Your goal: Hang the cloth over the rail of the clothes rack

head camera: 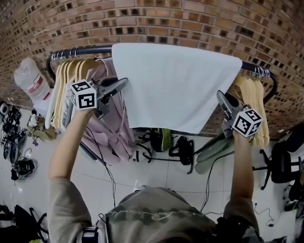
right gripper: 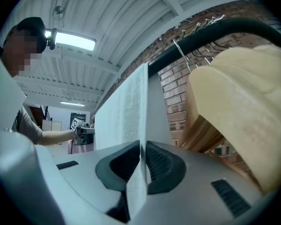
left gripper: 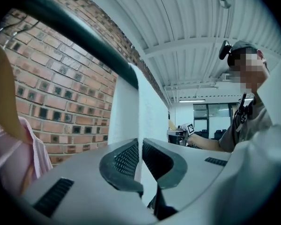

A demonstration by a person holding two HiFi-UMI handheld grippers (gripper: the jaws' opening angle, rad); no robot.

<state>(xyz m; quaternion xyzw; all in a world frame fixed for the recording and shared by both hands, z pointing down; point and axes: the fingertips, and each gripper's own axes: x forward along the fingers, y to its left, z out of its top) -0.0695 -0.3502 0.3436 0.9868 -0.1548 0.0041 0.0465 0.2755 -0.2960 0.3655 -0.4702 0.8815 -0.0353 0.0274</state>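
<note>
1. A plain white rectangular cloth is draped over the black metal rail of a clothes rack. It hangs flat and fairly even, roughly mid-rail, in front of a red brick wall.
2. The hanging looks all but done. The step in hand seems to be the last straightening of the cloth's side edges.
3. The left hand-held gripper is clenched on the cloth's left edge. In the left gripper view the fabric runs as a thin sheet between the ribbed pads.
4. The right hand-held gripper grasps the right edge. The right gripper view shows the fabric pinched between its nearly closed jaws.
5. The next move probably calls for letting go on both sides and drawing back level, without dragging the cloth along or off the rail.
6. Both bare forearms reach up and forward from the bottom of the head view. They are well apart, with each hand-held gripper held about level and angled inward toward the cloth.
7. Pale wooden hangers and a pink garment hang just left of the cloth. More wooden hangers hang just beside its right edge.
</note>
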